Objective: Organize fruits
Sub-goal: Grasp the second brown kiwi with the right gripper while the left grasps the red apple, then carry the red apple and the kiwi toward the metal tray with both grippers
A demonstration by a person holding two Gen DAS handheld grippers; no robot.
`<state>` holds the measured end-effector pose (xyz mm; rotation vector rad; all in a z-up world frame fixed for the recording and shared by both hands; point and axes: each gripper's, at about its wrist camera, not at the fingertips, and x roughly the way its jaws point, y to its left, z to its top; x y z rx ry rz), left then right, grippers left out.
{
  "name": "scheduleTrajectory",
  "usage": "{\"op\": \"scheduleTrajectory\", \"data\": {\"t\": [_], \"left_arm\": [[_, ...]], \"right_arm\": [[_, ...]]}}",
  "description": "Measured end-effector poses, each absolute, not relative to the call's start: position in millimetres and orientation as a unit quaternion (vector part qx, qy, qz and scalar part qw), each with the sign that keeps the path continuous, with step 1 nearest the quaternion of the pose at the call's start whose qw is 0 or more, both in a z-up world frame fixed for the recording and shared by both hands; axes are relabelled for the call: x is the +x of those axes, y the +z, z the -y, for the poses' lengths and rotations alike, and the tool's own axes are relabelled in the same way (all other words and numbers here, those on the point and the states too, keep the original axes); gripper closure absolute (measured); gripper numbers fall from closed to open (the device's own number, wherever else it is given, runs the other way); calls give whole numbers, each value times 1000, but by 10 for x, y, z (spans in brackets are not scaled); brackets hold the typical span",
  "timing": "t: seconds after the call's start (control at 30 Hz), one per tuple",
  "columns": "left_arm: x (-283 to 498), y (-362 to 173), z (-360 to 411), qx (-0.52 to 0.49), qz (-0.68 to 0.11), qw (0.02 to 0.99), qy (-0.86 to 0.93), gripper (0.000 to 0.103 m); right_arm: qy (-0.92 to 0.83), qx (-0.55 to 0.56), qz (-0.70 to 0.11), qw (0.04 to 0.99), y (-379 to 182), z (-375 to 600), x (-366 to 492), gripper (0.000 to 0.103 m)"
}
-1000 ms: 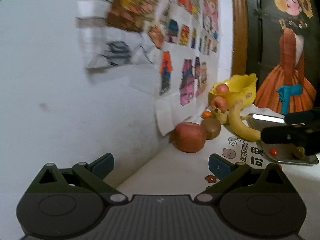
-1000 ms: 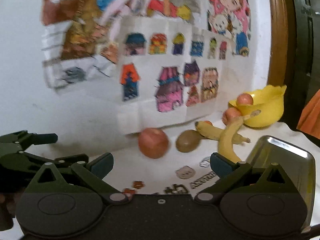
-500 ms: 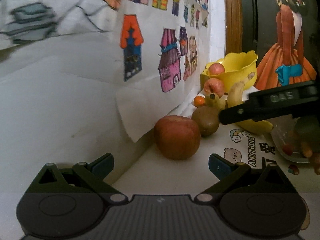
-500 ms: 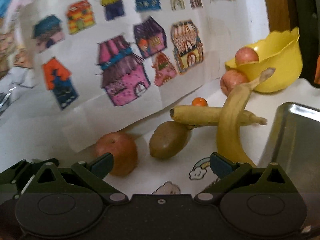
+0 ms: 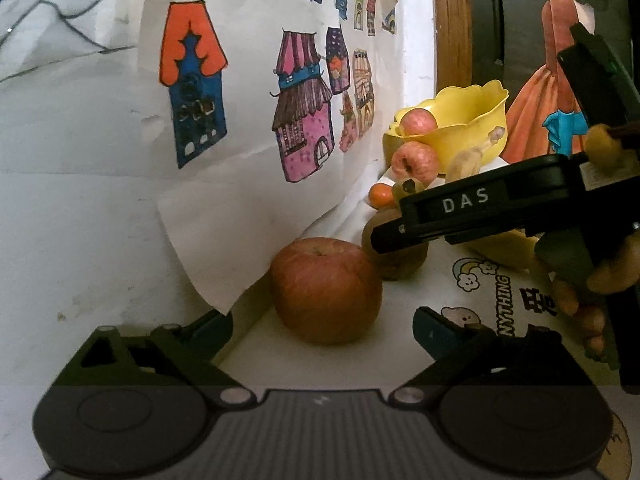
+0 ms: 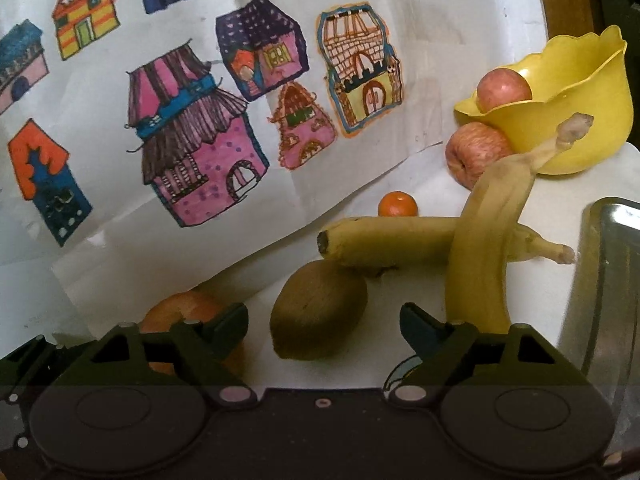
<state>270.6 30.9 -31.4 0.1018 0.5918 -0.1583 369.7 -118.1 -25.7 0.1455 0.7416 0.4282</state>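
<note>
Here the kiwi (image 6: 318, 322) lies tilted up rightward between spread right fingers (image 6: 420, 330); left fingers (image 5: 434, 330) spread too.

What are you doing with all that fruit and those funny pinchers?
A person is sorting fruit with two hand-held grippers. The left gripper is open, lined up on the big apple. The right gripper is open at the kiwi. Neither fruit is gripped yet. One apple already sits in the yellow bowl.
</note>
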Motion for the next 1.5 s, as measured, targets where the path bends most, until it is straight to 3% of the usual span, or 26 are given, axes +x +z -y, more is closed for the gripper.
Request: {"op": "scheduleTrajectory", "data": {"t": [0.53,0.73,0.93,1.5], "left_arm": [[2815,-345,-226,56,-291,951,-85,22],[2860,-357,-237,49,-290,953,-72,32],[2839,-364,-249,42,-287,954,-71,33],[2475,-291,-256,25,-304,948,-90,33]], "right_arm": [[210,42,-365,906,-374,1025,3817,24],[211,37,-363,907,-406,988,3819,31],[209,35,-358,909,-406,992,3802,42],[229,58,-388,891,-307,1245,3395,43]]}}
